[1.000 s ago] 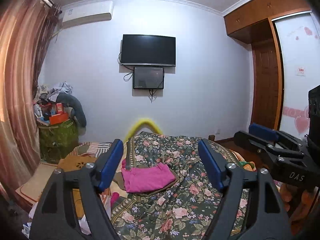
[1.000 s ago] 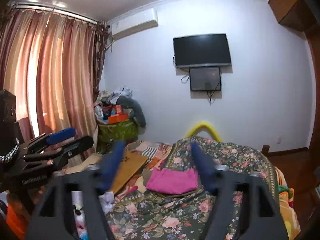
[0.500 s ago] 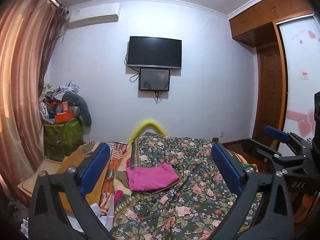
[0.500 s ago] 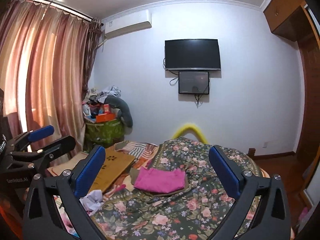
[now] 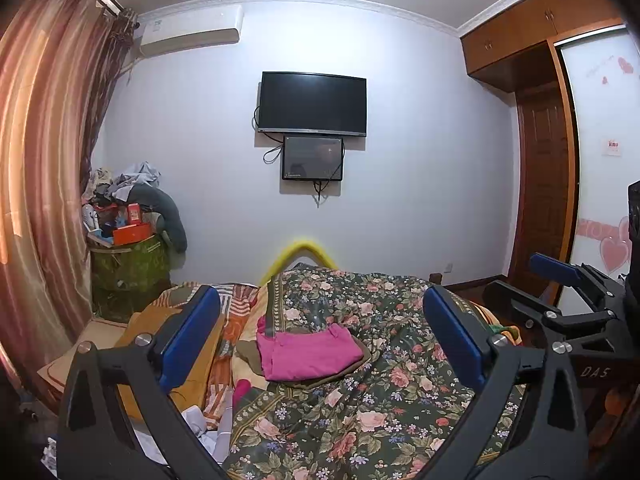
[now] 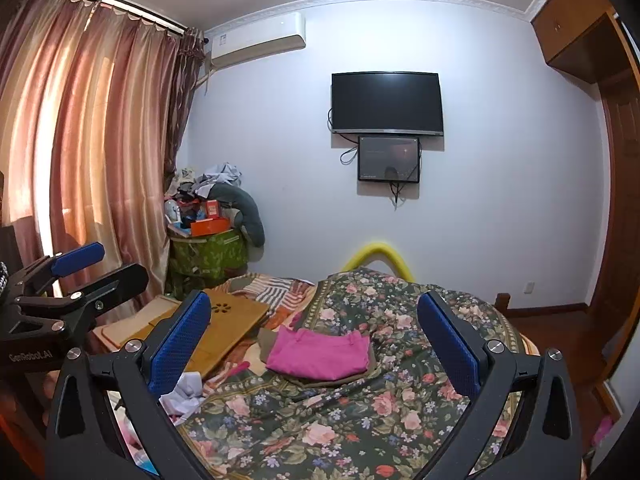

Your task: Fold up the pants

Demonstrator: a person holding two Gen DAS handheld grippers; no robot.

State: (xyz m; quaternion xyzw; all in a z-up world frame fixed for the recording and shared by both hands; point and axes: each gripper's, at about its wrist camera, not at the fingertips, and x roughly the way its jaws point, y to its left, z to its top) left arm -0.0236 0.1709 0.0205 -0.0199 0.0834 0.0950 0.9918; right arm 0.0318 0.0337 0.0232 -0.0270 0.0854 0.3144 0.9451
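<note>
While clutter (image 6: 204,204) tops the green bin (image 6: 208,254), folded pink pants (image 6: 320,354) lie on the bed (image 6: 360,420).

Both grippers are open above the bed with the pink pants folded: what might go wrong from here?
1. The folded pink pants lie on a rumpled floral quilt; the fold might slump.
2. A brown cloth lies directly under them; a re-grasp may catch it too.

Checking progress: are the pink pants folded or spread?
Folded: the pink pants lie as a compact rectangle on the floral bedspread, no legs spread out.
</note>
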